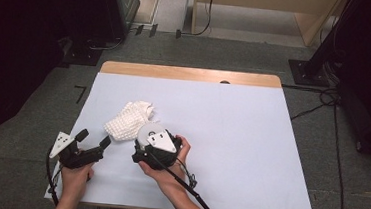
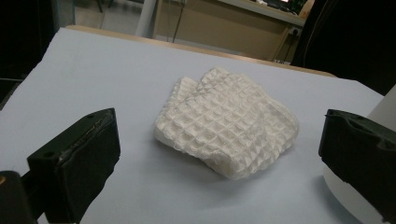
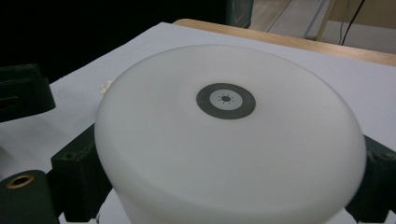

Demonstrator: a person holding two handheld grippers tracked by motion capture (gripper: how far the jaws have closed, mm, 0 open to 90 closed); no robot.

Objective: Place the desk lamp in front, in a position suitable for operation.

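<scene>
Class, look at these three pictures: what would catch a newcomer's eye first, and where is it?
A crumpled white waffle-weave cloth lies on the pale blue table cover, left of centre. Beside it, the right gripper clasps a round white lamp with a grey sun button on top. The left gripper waits open nearby.
</scene>
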